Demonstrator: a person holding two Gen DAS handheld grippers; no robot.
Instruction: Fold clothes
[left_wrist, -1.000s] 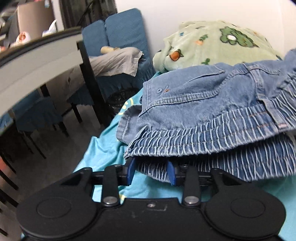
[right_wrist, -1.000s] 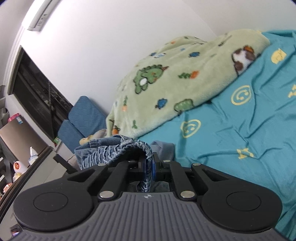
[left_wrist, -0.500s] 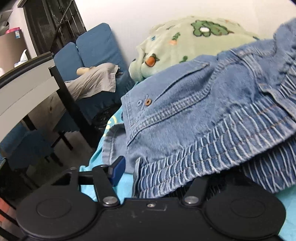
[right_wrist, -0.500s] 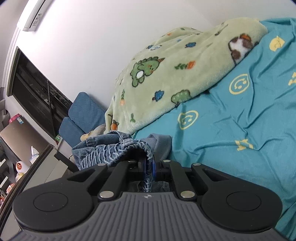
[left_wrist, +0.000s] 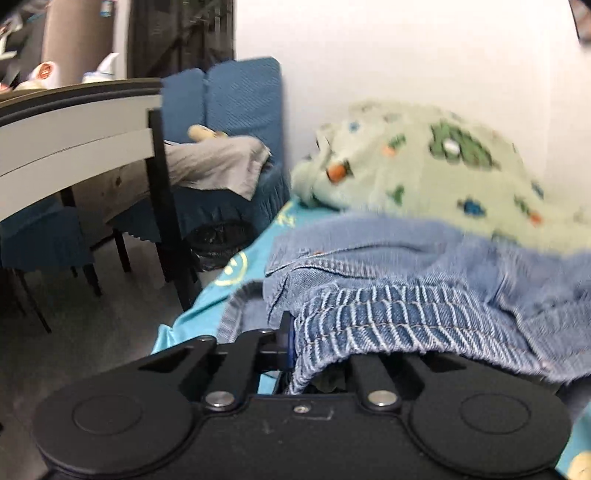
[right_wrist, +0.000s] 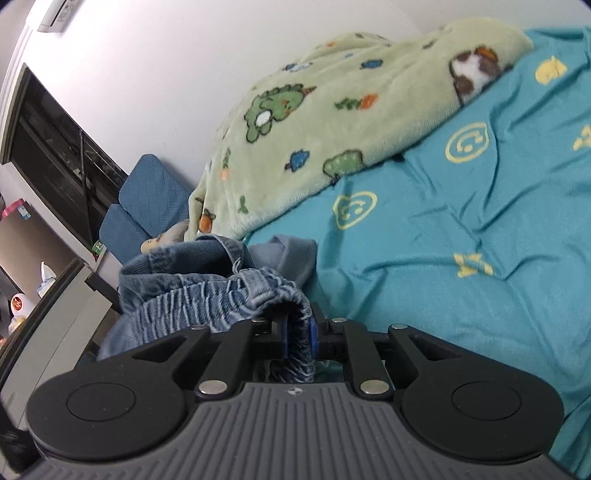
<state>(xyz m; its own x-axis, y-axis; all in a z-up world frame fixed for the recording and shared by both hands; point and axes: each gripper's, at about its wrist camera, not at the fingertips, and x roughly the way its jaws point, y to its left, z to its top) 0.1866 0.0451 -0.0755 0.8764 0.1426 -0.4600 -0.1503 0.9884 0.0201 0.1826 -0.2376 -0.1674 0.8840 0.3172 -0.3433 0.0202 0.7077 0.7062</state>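
The gathered waistband of the blue denim garment, loose half a second earlier, is now clamped by the left tool, while the right tool's grip on it has been slackened slightly.

Black left gripper; right gripper w/ grey ribbing.

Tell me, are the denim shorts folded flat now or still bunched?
Still bunched: the denim shorts sit in a crumpled heap on the teal bedsheet, elastic waistband arching up.
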